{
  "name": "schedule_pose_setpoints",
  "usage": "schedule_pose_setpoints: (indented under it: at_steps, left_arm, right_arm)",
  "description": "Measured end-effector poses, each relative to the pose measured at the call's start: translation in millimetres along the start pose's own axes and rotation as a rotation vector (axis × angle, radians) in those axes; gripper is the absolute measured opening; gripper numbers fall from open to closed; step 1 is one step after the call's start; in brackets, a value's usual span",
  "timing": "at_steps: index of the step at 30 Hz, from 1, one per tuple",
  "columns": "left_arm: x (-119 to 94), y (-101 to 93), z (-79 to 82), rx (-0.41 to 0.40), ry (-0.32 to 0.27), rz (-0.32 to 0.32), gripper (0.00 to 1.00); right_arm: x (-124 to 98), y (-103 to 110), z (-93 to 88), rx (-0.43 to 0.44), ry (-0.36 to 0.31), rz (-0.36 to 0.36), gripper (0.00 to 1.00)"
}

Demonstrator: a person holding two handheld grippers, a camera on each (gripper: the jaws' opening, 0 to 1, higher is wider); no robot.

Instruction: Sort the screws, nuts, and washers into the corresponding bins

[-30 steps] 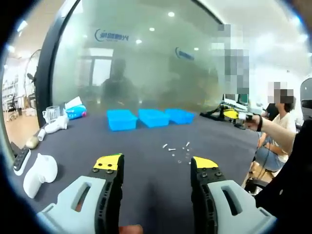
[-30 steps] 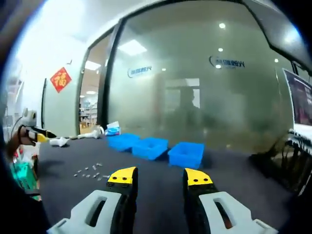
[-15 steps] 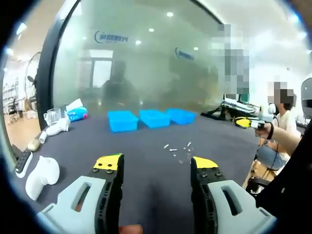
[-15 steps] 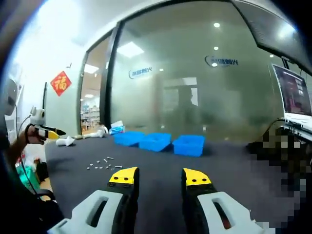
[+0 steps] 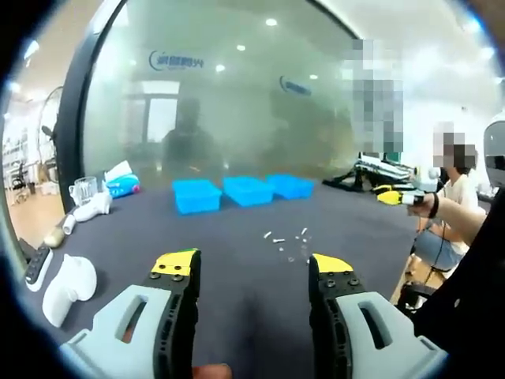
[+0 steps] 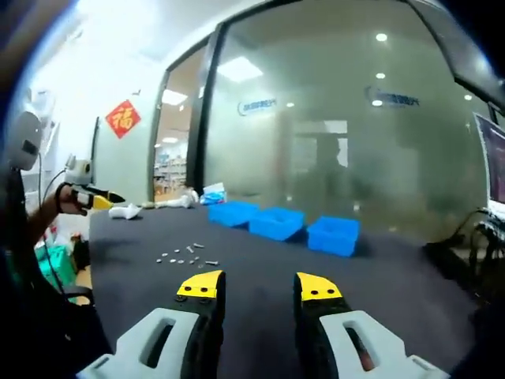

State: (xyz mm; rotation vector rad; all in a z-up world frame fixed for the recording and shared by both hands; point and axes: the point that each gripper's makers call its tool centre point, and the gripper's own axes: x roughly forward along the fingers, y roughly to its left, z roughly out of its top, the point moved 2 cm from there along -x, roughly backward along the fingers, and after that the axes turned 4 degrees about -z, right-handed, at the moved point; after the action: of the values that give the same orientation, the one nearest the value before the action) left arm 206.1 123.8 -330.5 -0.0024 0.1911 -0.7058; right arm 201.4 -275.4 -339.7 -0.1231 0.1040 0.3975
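Three blue bins (image 5: pixel 247 191) at 12 o'clock, screws (image 5: pixel 288 241) unsorted on worktop (image 5: pixel 237 260); both grippers' fingers open, empty; next reach for a screw

**An office room with glass walls**

A big frosted glass wall (image 5: pixel 237 103) with a company logo (image 5: pixel 180 60) is standing behind a dark table (image 6: pixel 260 260). Ceiling lights are shining. A red paper sign (image 6: pixel 122 118) is hanging by a doorway, and a laptop (image 5: pixel 384 167) is sitting nearby.
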Motion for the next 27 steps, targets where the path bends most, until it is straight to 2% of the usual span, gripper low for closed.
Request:
schedule_pose_setpoints:
  at_steps: [2,9,11,13,15,17,21,27]
  left_arm:
    - [0.5,-1.6,-1.1,0.006,0.005,-0.012,0.53]
    - [1.3,-5.7,-5.9,0.020,0.025,-0.035,0.53]
    - [1.3,-7.0,-7.3,0.024,0.031,-0.044,0.53]
    - [1.1,-12.7,-8.1,0.014,0.033,-0.082,0.53]
    - [0.6,-14.5,-7.7,0.010,0.032,-0.093,0.53]
    - [0.4,-16.1,-8.0,0.020,0.036,-0.097,0.53]
    - [0.7,-17.0,-9.1,0.023,0.041,-0.101,0.53]
    - [0.1,-12.9,-11.8,0.054,0.061,-0.078,0.53]
  right_arm:
    - [2.9,4.3,0.1,0.002,0.012,0.035,0.31]
    - [15.3,17.3,-2.8,-0.078,0.083,0.137,0.31]
    - [17.7,26.7,-3.7,-0.089,0.099,0.200,0.31]
    - [19.8,32.3,-5.9,-0.097,0.121,0.239,0.31]
    - [23.4,37.5,-9.8,-0.148,0.158,0.278,0.31]
    - [27.8,39.8,-9.9,-0.186,0.176,0.298,0.31]
    - [36.5,43.9,-5.0,-0.200,0.203,0.342,0.31]
    - [52.8,50.5,-2.0,-0.302,0.290,0.424,0.30]
